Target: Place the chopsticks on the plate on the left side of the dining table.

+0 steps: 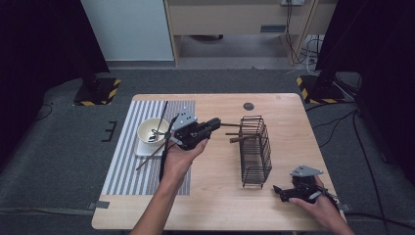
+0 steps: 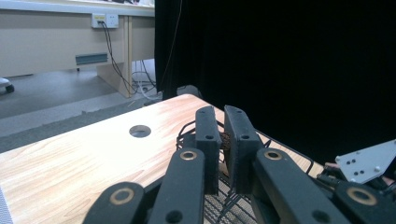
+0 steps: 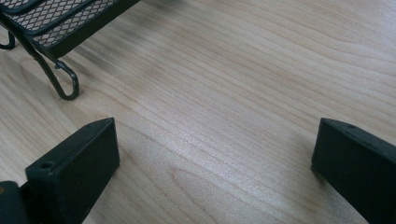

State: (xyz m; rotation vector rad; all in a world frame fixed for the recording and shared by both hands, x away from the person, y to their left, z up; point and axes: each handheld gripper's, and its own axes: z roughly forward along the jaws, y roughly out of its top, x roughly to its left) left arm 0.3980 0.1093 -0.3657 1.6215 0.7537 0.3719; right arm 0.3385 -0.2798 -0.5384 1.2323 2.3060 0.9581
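A black wire basket (image 1: 255, 149) stands right of the table's middle, and two brown wooden sticks poke out of its left side. My left gripper (image 1: 217, 122) points at the basket, shut on the upper stick (image 1: 229, 125). The left gripper view shows its jaws (image 2: 223, 126) nearly together with something brown pinched between them, above the basket's wire (image 2: 187, 130). The lower stick (image 1: 242, 138) rests in the basket. My right gripper (image 1: 278, 190) lies open on the table by the front right corner. Its jaws (image 3: 215, 135) are wide apart over bare wood, near a basket foot (image 3: 65, 84).
A striped placemat (image 1: 122, 171) covers the table's left part. On it a white bowl (image 1: 153, 129) holding a dark utensil sits on a white square plate (image 1: 142, 149), with a loose brown stick (image 1: 149, 159) beside it. A round hole (image 1: 248, 105) marks the far edge.
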